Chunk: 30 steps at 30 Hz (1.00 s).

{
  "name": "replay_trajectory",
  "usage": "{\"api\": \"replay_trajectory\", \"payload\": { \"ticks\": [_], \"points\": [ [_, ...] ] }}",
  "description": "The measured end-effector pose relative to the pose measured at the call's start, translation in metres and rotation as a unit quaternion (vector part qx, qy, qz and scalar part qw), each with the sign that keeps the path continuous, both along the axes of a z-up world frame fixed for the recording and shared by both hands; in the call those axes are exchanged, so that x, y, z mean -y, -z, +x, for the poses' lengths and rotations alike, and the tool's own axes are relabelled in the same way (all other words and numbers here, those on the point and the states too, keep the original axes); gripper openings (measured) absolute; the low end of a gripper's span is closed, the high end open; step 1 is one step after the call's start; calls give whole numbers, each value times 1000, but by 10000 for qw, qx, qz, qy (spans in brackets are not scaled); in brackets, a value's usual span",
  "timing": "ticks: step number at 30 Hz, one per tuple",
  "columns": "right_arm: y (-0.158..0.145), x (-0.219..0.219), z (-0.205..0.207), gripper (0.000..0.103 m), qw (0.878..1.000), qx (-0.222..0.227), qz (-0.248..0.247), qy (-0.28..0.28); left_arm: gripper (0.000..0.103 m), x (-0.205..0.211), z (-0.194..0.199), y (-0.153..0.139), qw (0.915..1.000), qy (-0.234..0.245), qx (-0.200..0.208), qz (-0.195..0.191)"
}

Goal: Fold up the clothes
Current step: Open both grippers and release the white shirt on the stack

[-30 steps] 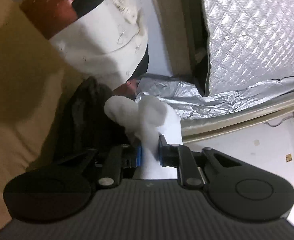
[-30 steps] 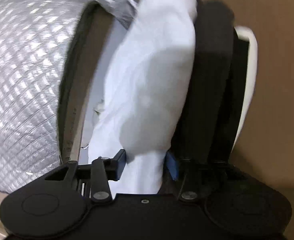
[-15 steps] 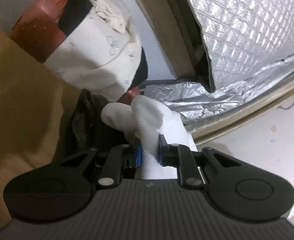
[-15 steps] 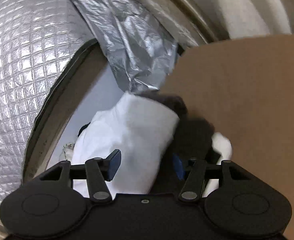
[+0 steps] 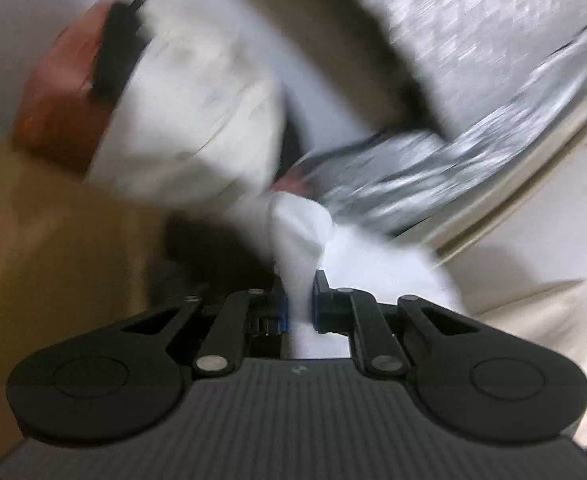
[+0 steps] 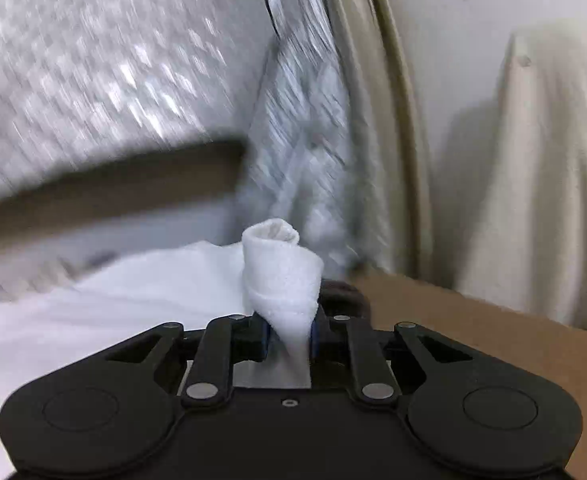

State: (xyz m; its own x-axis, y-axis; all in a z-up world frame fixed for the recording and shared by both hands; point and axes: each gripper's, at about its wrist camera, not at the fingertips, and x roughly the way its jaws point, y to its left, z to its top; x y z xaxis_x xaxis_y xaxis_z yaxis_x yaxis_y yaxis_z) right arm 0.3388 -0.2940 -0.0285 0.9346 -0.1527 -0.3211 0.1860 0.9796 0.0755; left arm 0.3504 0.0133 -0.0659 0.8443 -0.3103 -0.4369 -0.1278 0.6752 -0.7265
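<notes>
2 grippers (image 5: 299, 304) (image 6: 289, 336), 1 white garment (image 6: 281, 272)

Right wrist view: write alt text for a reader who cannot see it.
The right gripper is closing its jaws on a bunched fold of white cloth that stands up between them. More white fabric spreads to the left, a brown surface lies to the right, and blurred quilted silver material fills the background.

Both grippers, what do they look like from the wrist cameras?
The left gripper has a ribbed dark grey body, matte black linkage arms with silver rivets, round black side housings and blue pads on its fingers. The right gripper is the same build but with a smooth black body and one small centre screw.
</notes>
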Motion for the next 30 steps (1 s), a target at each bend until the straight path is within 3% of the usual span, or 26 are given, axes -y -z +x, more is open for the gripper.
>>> {"api": "replay_trajectory", "payload": {
  "ticks": [3,4,6,9,12,15,17,20,23,25,26,27,28,29,30],
  "points": [
    [-2,-10,1,26,9991,-171,-345,176,12,2,7,9,9995,-35,-288,159],
    [-4,-13,2,42,9985,-249,-434,211,14,1,7,7,9994,-52,-280,189],
    [-21,-5,5,60,9945,-440,-528,789,23,-3,5,4,9993,-133,-290,214],
    [-46,5,-9,61,9875,-441,-360,1468,23,-16,-11,-9,9985,-459,-29,280],
    [-67,0,-31,61,9979,-46,143,624,23,-27,-31,-35,9949,-671,552,504],
    [-80,-21,-32,60,9979,103,268,-574,24,-19,-34,-52,9933,171,1074,386],
    [-83,-39,-13,61,9903,-31,193,-1378,24,-5,-27,-48,9937,569,935,255],
    [-71,-73,44,60,9736,-844,-321,-2097,24,15,-10,-27,9958,769,350,352],
    [-49,-93,96,56,9460,-1569,-723,-2741,23,24,9,-1,9941,949,-261,446],
    [-36,-82,120,66,9547,-1665,-785,-2339,19,20,13,7,9943,958,-300,360],
    [-35,-67,134,66,9663,-1721,-495,-1850,17,16,13,8,9950,919,-295,268],
    [-37,-50,143,59,9754,-1766,-149,-1310,12,12,13,9,9956,876,-288,173],
    [-39,-40,142,36,9782,-1761,33,-1102,12,11,13,9,9957,867,-284,164],
    [-42,-30,141,30,9802,-1754,215,-892,12,10,13,8,9958,860,-281,161],
    [-45,-20,139,30,9815,-1746,394,-685,12,9,12,8,9958,854,-278,158]
  ]
}}
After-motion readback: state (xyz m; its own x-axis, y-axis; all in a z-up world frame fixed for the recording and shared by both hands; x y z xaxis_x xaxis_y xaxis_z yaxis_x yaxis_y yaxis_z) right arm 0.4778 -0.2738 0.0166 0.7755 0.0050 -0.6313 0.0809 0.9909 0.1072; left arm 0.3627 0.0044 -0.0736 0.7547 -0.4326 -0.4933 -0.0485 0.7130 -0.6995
